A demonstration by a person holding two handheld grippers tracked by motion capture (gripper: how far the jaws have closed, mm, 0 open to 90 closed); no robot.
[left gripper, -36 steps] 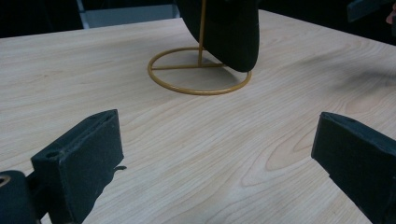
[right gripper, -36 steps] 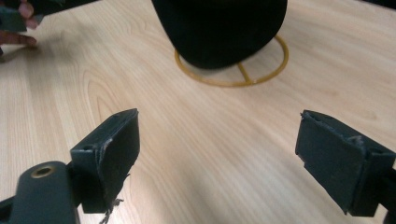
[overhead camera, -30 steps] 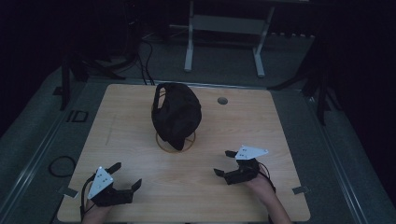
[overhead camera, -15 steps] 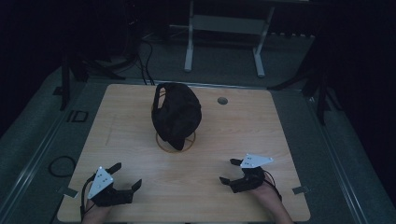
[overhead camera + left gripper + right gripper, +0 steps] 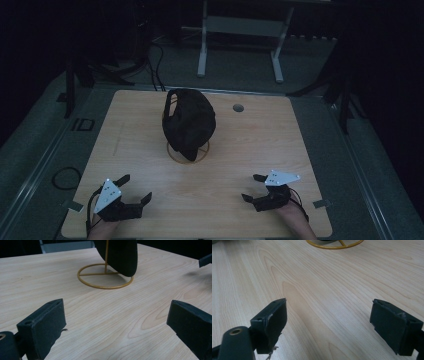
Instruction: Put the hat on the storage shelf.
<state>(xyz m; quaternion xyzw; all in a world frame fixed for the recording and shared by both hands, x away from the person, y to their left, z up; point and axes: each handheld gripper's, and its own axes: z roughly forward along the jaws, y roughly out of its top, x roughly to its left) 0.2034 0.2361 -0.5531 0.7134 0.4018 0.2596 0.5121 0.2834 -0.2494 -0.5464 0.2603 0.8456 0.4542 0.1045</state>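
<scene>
L gripper (image 5: 131,191) sits at the near edge of the table (image 5: 300,130), jaws wide apart, nothing btwn them. The left gripper view shows bare wood btwn the pads (image 5: 42,325). R gripper (image 5: 255,188) is likewise low at the near edge, jaws spread, empty, w/ plain wood grain ahead of its fingers (image 5: 270,322) in the right gripper view.

Well beyond both sets of fingertips, roughly btwn the two and fwd, a black cap (image 5: 189,122) hangs on a gold wire stand (image 5: 189,154); its ring base (image 5: 105,277) lies flat on the wood. Cap drapes over the upright, lower edge near the ring.

Progress, my read: nothing gripped, cap on the stand, untouched. Both grippers well apart from it, so reach, grasp and lift/placing all look left to do. Early stage, or at rest.
</scene>
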